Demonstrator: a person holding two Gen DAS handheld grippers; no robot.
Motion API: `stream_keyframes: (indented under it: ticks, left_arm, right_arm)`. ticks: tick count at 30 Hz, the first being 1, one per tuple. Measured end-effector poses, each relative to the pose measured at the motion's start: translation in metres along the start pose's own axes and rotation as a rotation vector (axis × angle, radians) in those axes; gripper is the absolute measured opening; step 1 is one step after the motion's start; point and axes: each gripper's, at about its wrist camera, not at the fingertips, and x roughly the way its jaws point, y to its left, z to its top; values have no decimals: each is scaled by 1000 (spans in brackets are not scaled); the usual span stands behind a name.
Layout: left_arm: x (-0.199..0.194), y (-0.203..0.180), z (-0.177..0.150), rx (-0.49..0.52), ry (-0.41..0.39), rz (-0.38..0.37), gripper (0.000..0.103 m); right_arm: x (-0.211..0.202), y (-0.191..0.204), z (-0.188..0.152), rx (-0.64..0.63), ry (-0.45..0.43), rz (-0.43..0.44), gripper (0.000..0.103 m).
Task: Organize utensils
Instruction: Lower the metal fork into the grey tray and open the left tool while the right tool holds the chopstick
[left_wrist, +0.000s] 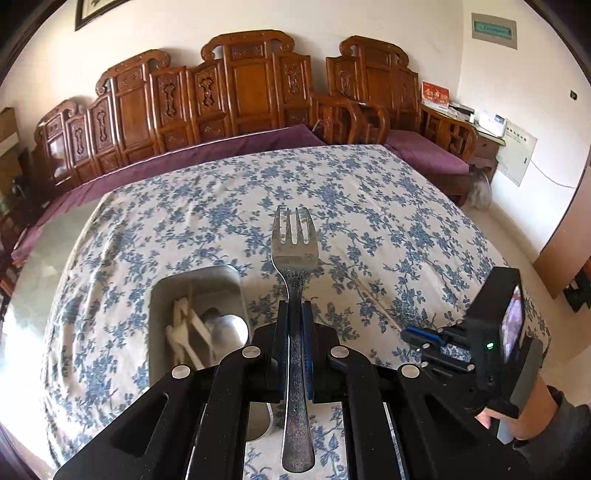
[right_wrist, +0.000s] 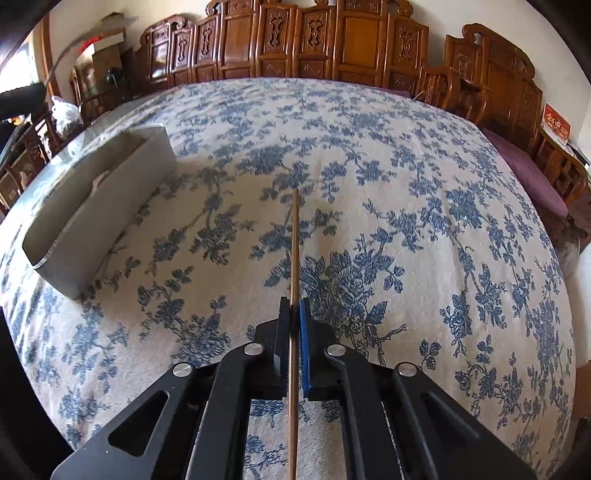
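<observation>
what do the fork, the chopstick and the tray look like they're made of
Fork: metal, likely stainless steel; shiny reflective head, with a dull speckled pattern down the handle.
Chopstick: probably wood or bamboo; thin, even light-brown rod with a matte look, though coated metal cannot be ruled out.
Tray: seems to be brushed metal or grey plastic; flat matte grey walls with soft sheen and rounded corners.

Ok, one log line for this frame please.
left gripper: shut on fork | right gripper: shut on chopstick | tray: holds spoon, white utensils
</observation>
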Motion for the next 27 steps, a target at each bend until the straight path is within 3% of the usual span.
stream_keyframes:
  ticks: [10, 27]
  left_arm:
    - [2, 26, -7, -23, 11, 34, 6]
    - [67, 89, -23, -96, 114, 99, 6]
  right_arm:
    - [-18, 11, 8, 1, -72, 51, 6]
    - [-33, 20, 21, -5, -153, 124, 6]
